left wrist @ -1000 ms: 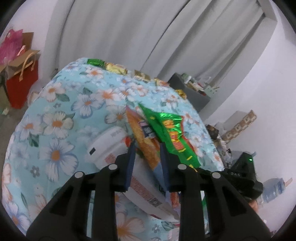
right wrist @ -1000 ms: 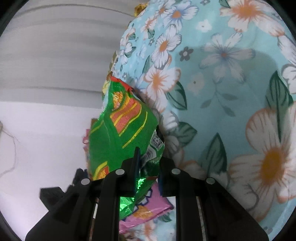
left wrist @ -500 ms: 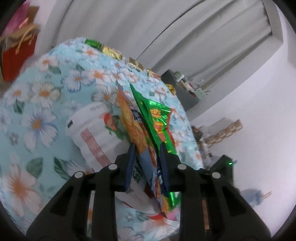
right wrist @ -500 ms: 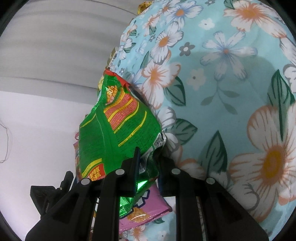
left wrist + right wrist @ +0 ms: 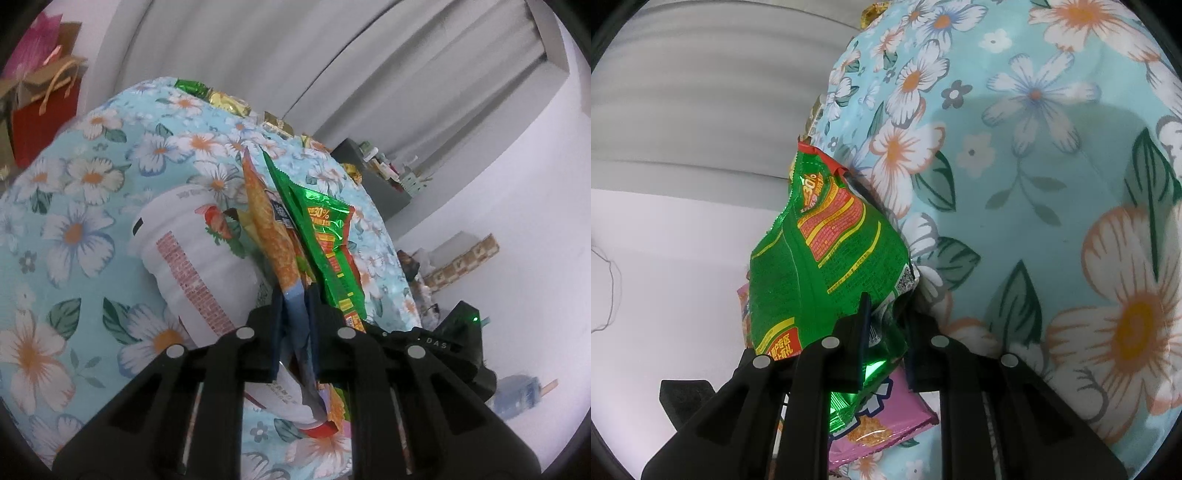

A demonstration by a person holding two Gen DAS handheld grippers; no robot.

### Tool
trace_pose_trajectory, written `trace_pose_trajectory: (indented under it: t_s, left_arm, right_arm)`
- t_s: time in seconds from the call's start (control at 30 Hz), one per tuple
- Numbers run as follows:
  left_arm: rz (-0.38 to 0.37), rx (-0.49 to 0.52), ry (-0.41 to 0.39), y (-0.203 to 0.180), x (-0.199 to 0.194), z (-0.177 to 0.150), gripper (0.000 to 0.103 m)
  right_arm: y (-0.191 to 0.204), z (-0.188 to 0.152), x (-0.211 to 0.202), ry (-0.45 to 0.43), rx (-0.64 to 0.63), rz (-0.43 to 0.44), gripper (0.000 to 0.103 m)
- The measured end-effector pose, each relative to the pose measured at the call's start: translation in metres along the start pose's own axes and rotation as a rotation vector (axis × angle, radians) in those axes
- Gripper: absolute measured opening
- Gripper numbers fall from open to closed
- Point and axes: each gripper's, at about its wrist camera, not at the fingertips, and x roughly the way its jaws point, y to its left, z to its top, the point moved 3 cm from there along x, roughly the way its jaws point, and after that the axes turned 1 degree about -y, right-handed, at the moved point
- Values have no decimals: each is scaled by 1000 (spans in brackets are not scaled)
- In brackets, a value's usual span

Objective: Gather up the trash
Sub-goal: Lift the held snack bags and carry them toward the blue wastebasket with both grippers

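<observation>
Closing left claw (image 5: 294,306) now pinches orange wrapper (image 5: 271,225), pointing up.

Left wrist view: noodle cup (image 5: 192,254) on its side on bench (image 5: 74,206), left of left tool (image 5: 295,306). Orange packet (image 5: 273,243) between left tool's closing jaws, upright, touching cup. Green packet (image 5: 328,251) just right of orange packet. Wrappers (image 5: 225,101) along bench's far edge. Paper bag (image 5: 44,107) far left, beyond bench.

Right wrist view: green packet (image 5: 827,258) between right tool (image 5: 886,310) jaws, left of bench (image 5: 1052,184). Pink packet (image 5: 886,428) beneath.
</observation>
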Motion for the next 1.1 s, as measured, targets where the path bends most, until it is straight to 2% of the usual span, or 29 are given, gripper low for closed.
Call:
trace_pose_trajectory:
  t_s: [0.27,0.4,0.43,0.57,0.77,0.9,1.1]
  left_arm:
    - [-28,-19,8,4,0,1,11]
    - [-48,-13,18,5,-1,0,9]
    - [-55,-17,19,6,-1,0,7]
    - [-79,-34,4,10,-7,2,4]
    - [-101,-45,-79,13,-36,10,2]
    - [-108,-41,-140,14,-61,16,0]
    - [-100,-10,-237,7,-100,24,0]
  right_arm:
    - [-3,4,2,45,16,71,15]
    - [-6,5,-4,19,55,178,14]
    - [-5,6,-5,18,61,206,10]
    - [3,9,-12,16,88,319,7]
    - [34,14,-32,2,51,431,6]
    - [63,20,-54,-41,-2,496,6]
    - [93,27,-93,-123,-95,550,6]
